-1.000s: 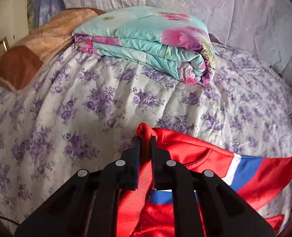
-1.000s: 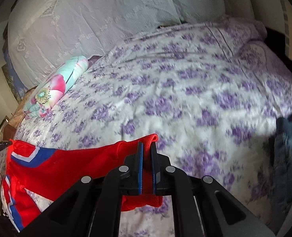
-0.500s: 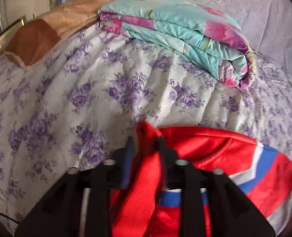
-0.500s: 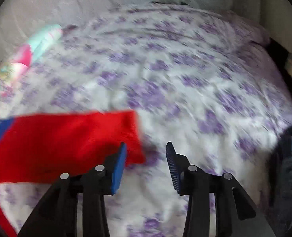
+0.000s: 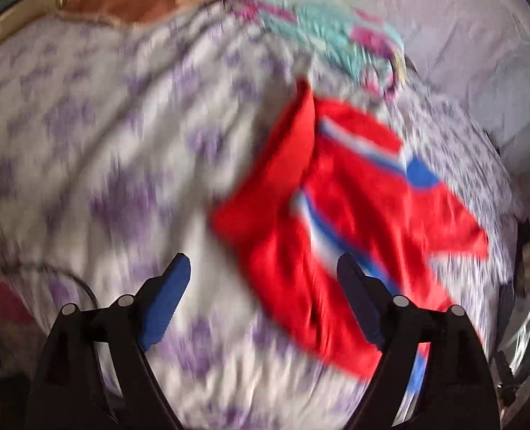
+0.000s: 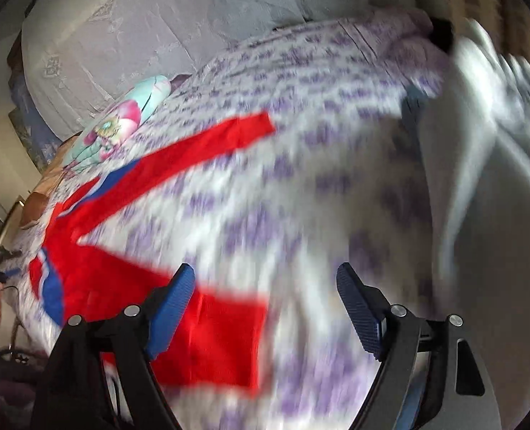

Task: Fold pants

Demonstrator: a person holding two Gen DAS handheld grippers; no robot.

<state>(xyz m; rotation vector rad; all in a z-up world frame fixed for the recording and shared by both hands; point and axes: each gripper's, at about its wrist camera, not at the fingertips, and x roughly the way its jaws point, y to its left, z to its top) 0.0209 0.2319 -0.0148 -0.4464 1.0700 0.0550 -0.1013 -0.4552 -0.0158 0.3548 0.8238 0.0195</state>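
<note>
Red pants [image 5: 336, 222] lie spread across the floral bed [image 5: 85, 143], legs splayed apart. Left gripper [image 5: 263, 301] and right gripper [image 6: 265, 308] both gape empty above; next, regrasp a leg to fold.

- Bed [image 5: 96, 165] fills both views, under a white cover with purple flowers.
- Folded turquoise-and-pink quilt [image 5: 322, 32] on top.
- Pale lilac headboard drape [image 6: 164, 25] behind.
- Brown cushion [image 5: 128, 0] alongside.
</note>
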